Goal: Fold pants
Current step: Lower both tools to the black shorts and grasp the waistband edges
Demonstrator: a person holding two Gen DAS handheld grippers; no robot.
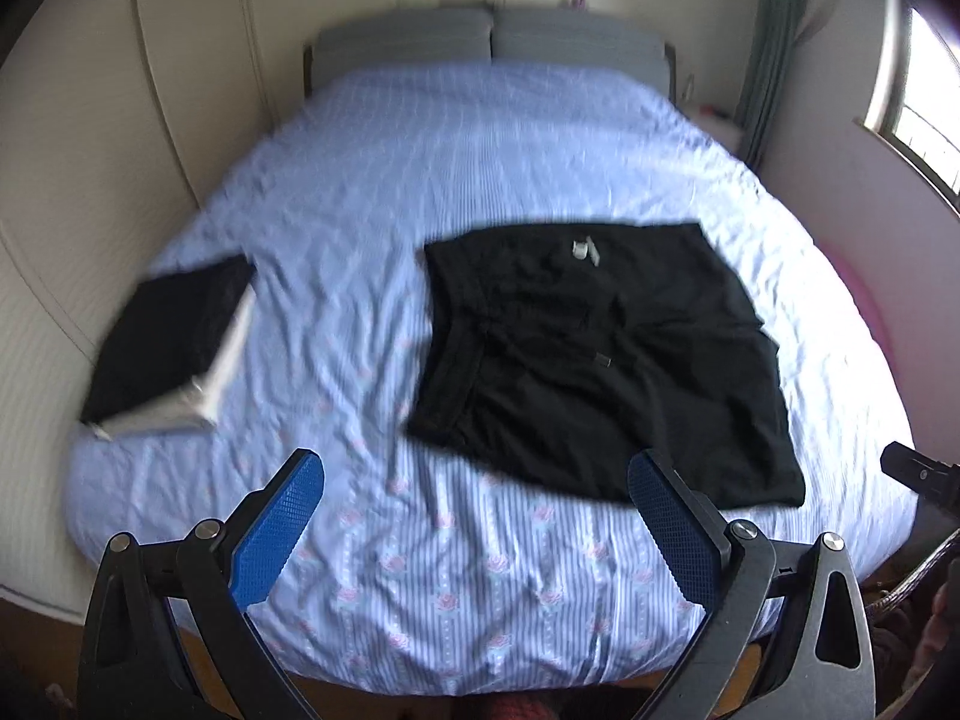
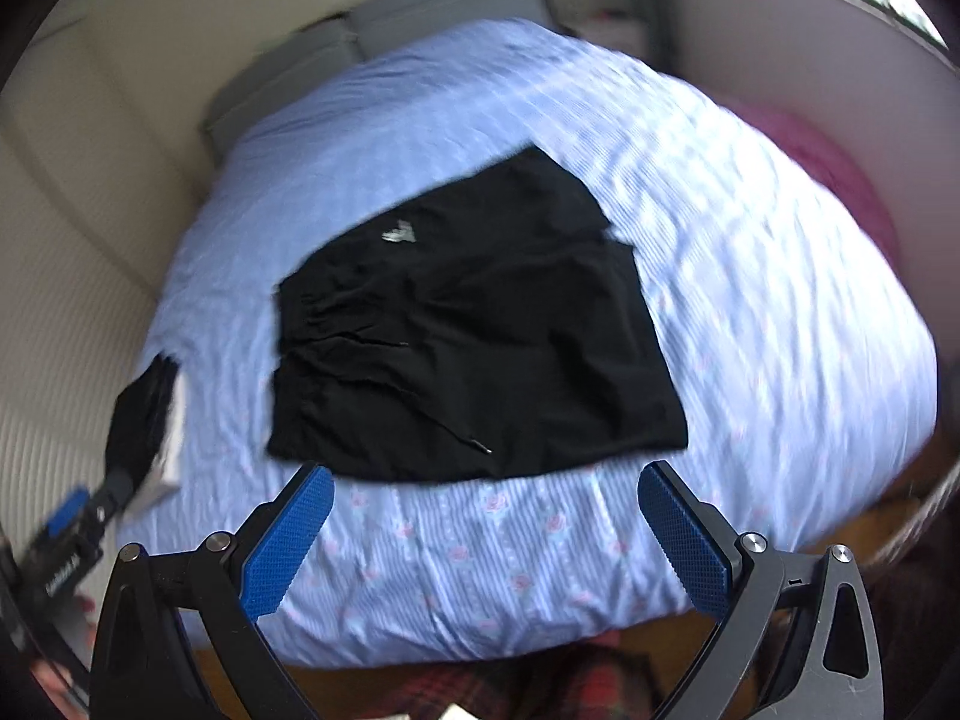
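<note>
Left wrist: two black pants [image 1: 600, 360]

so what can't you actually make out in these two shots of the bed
- Folded garment at the bed's left edge: motion blur in the left wrist view, and partly behind the left tool in the right wrist view, so its type is unclear.
- Logo on the black pants: too small and blurred to read in either view.
- Right tool: cut off by the left wrist view's edge.
- Floor beneath the bed: hidden by both tools' frames.
</note>
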